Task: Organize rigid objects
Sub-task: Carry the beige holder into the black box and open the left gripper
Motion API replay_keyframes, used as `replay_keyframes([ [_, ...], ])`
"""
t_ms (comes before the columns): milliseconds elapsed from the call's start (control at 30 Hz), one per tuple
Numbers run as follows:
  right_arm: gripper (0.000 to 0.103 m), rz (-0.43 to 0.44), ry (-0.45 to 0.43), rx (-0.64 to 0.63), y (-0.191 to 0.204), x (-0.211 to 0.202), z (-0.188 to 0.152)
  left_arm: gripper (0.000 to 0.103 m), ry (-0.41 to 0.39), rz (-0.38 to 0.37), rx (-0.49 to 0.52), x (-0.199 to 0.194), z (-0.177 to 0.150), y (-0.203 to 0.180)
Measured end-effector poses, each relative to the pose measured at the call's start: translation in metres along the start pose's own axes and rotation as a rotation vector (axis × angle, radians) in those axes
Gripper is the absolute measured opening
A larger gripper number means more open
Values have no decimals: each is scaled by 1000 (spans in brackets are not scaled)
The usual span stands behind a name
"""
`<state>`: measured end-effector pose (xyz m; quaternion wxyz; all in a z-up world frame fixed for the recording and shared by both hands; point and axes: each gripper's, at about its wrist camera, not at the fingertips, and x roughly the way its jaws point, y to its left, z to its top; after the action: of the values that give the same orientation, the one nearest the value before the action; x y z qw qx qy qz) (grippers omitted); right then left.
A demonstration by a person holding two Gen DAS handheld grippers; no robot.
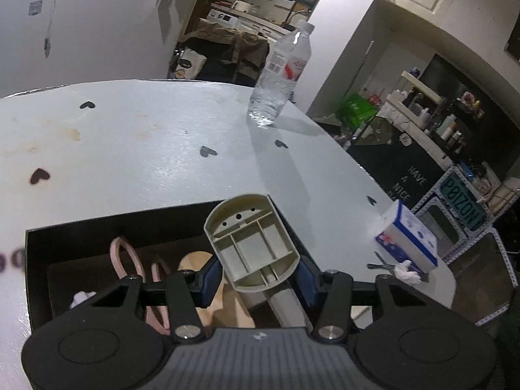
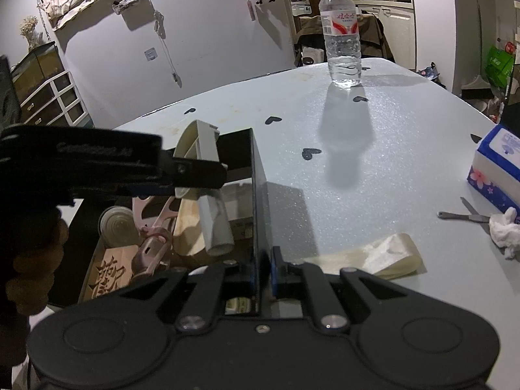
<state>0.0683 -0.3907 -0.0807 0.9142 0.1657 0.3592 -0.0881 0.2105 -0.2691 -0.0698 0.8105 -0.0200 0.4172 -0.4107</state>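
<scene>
The left tongs [image 1: 256,279] pinch a beige plastic piece [image 1: 252,247] over the black box [image 1: 97,227]. Only the right-wrist view shows the right tongs [image 2: 262,274] pinching the box wall and a carved wooden block [image 2: 109,276] inside.

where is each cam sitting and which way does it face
Left wrist: on the left gripper, looking down its fingers at the held beige plastic part above the black box.
Right wrist: on the right gripper, clamped on the box's wall, facing across the table; the left gripper and a hand show.
Shared: box, part, water bottle, tissue box.
</scene>
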Motion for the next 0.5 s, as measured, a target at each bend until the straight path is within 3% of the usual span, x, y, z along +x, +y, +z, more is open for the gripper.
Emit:
replay_keyframes([
  [100,9,0,0,0,0,0,0,60,27,-2,-1,3,0,3],
  [167,9,0,0,0,0,0,0,86,31,0,15,1,-3,1],
  [500,9,-1,0,0,0,0,0,88,13,3,36,-10,-6,-3],
])
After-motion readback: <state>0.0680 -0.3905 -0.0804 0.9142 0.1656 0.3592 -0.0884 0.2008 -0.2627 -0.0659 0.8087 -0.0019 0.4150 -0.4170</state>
